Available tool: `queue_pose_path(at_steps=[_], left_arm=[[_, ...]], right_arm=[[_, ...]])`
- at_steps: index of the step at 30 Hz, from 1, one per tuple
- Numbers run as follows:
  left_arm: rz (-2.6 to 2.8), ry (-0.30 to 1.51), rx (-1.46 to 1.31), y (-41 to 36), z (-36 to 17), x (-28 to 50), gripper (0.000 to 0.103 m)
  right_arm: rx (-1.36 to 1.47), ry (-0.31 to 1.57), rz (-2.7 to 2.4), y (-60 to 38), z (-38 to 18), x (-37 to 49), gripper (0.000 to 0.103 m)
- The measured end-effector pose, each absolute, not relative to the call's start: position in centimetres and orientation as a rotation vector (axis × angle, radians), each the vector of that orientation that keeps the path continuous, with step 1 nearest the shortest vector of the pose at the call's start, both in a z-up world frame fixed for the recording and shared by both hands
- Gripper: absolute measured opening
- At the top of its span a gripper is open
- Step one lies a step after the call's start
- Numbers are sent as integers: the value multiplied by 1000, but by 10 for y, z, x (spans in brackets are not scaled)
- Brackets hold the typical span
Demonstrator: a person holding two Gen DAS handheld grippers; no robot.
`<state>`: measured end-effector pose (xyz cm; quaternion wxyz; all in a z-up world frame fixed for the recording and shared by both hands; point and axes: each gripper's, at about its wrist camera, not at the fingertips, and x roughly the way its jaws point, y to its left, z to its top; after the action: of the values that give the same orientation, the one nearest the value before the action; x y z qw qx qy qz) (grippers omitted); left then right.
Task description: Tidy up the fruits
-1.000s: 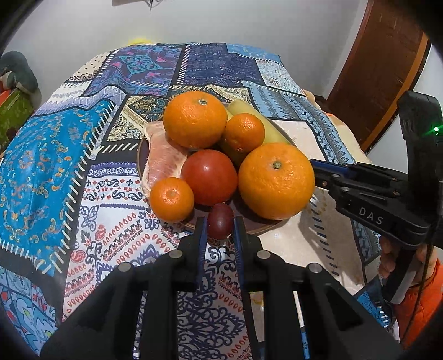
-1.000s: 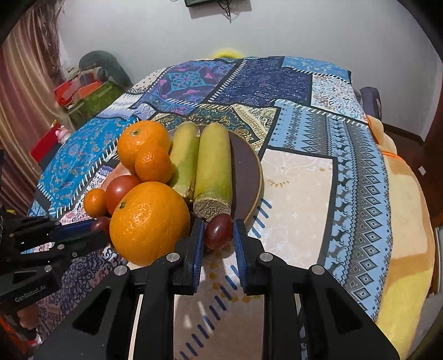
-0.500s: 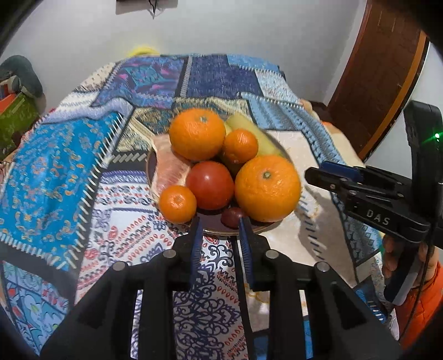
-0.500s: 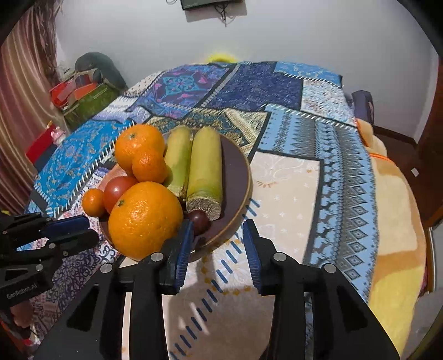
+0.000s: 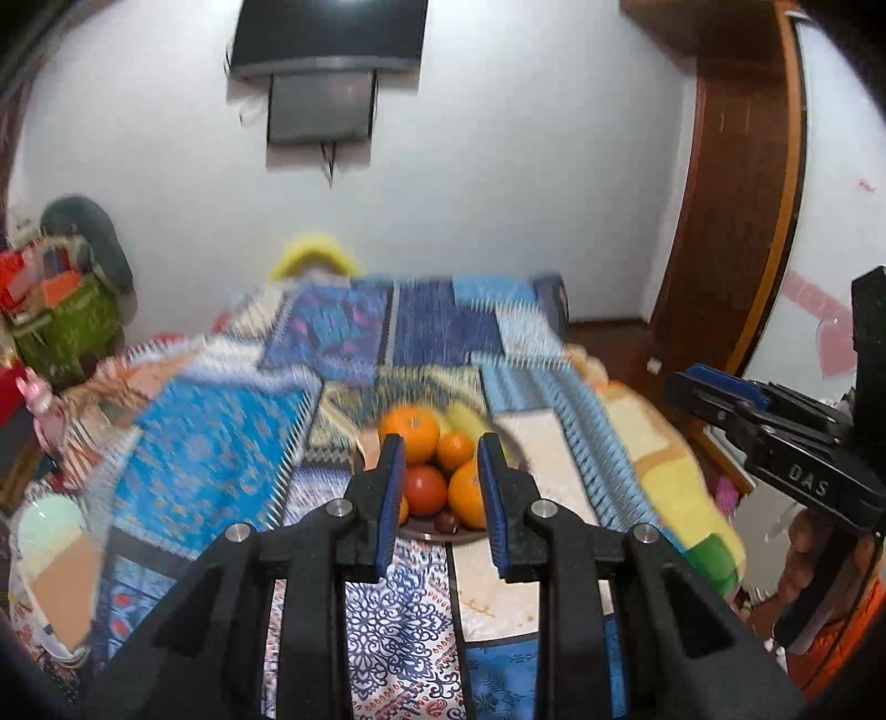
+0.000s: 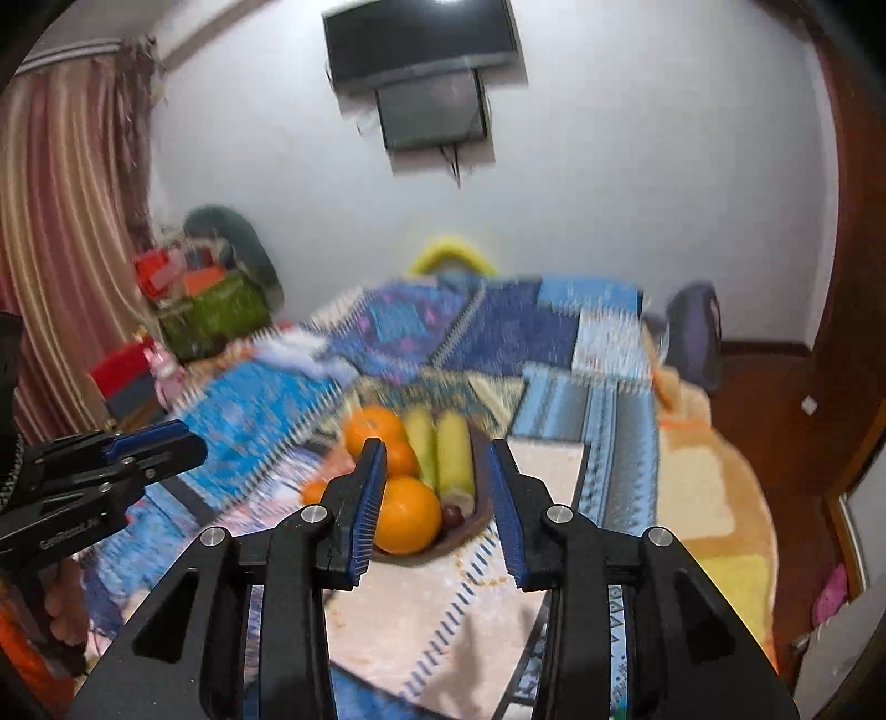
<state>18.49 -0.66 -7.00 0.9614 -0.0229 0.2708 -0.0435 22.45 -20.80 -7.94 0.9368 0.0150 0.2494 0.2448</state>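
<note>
1. Your left gripper (image 5: 439,487) hangs above the near end of the bed with its jaws parted and nothing between the blue pads; the fruit seen in the gap lies well beyond the fingertips
2. Your right gripper (image 6: 437,501) is likewise released and empty, and it too sits back from the plate (in the left wrist view it enters from the right edge (image 5: 714,387), held by your hand (image 5: 803,559))
3. The brown plate (image 6: 476,512) rests on the patchwork bedspread (image 5: 221,443), about midway along the bed and toward its right half
4. On the plate, a big orange (image 6: 407,515) sits nearest you, a second big orange (image 6: 374,426) at the far left, and a smaller orange (image 6: 400,458) between them
5. Two pale green, banana-like pieces (image 6: 454,459) lie side by side lengthwise along the right of the pile, touching the oranges
6. A tomato (image 5: 425,490) shows in the left wrist view, left of the near orange, with a tangerine (image 6: 315,492) at the plate's left edge
7. Two small dark red fruits sit on the plate's near rim: one (image 5: 446,520) in front of the tomato, one (image 6: 453,516) just right of the near orange
8. The bedspread is motion-blurred in both views, so finer detail of its pattern cannot be read
9. A television (image 6: 421,44) hangs on the far wall
</note>
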Motion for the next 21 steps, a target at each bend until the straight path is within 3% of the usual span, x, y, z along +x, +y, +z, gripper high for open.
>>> queue_pose_path(at_steps=[10, 11, 13, 15, 21], left_arm=[[-84, 303, -2, -17, 2, 94, 29], [-82, 285, 0, -17, 6, 87, 32], [-75, 251, 0, -19, 12, 75, 49], [-67, 214, 3, -19, 17, 63, 55], [-62, 175, 15, -23, 20, 50, 76]], right_arm=[[56, 255, 517, -213, -12, 130, 34], [61, 238, 520, -213, -9, 122, 34], [71, 218, 525, -213, -5, 113, 35], [75, 204, 522, -214, -3, 107, 40], [71, 166, 481, -214, -3, 98, 66]])
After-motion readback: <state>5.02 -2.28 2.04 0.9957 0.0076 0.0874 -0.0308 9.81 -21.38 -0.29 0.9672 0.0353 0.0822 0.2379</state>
